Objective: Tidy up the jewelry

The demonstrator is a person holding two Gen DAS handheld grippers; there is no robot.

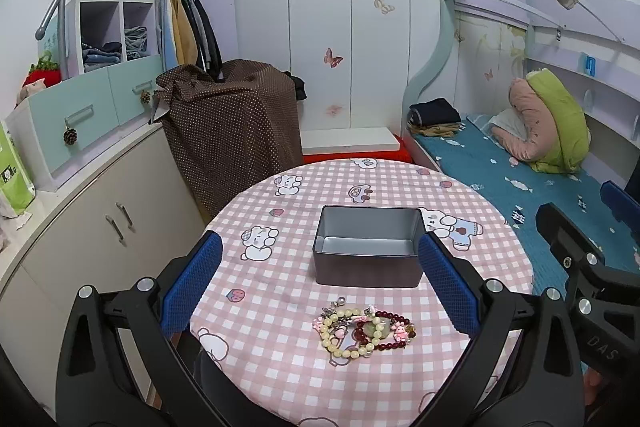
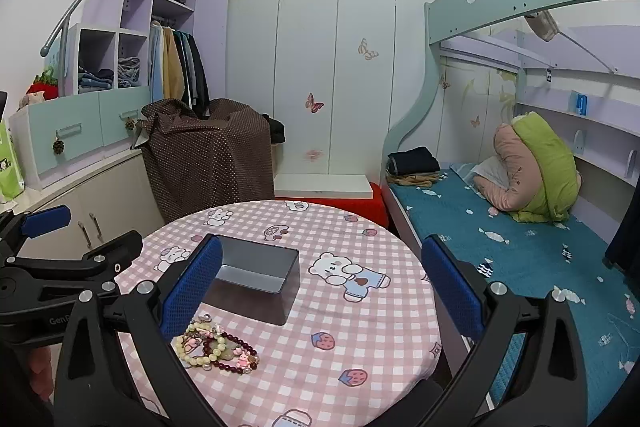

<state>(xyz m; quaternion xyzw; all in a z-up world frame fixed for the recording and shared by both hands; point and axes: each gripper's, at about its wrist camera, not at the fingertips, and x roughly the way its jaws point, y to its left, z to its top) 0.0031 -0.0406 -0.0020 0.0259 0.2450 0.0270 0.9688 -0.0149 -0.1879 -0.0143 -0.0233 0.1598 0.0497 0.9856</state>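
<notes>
A pile of jewelry point(image 1: 364, 331) lies on the round table with the pink checked cloth point(image 1: 280, 367): a pale yellow bead bracelet, a dark red bead bracelet, pink charms and a small metal chain. Behind it stands an open, empty grey metal tin point(image 1: 368, 247). My left gripper point(image 1: 320, 283) is open above the near table edge, its blue pads either side of the tin and jewelry. In the right wrist view the jewelry point(image 2: 216, 345) and tin point(image 2: 256, 275) lie at the lower left. My right gripper point(image 2: 322, 287) is open and empty over the table's right half.
A bed with a teal cover point(image 1: 520, 195) stands right of the table. A white cabinet point(image 1: 100, 235) and a brown dotted cloth over a piece of furniture point(image 1: 228, 131) stand to the left. White wardrobe doors point(image 1: 340, 27) stand behind.
</notes>
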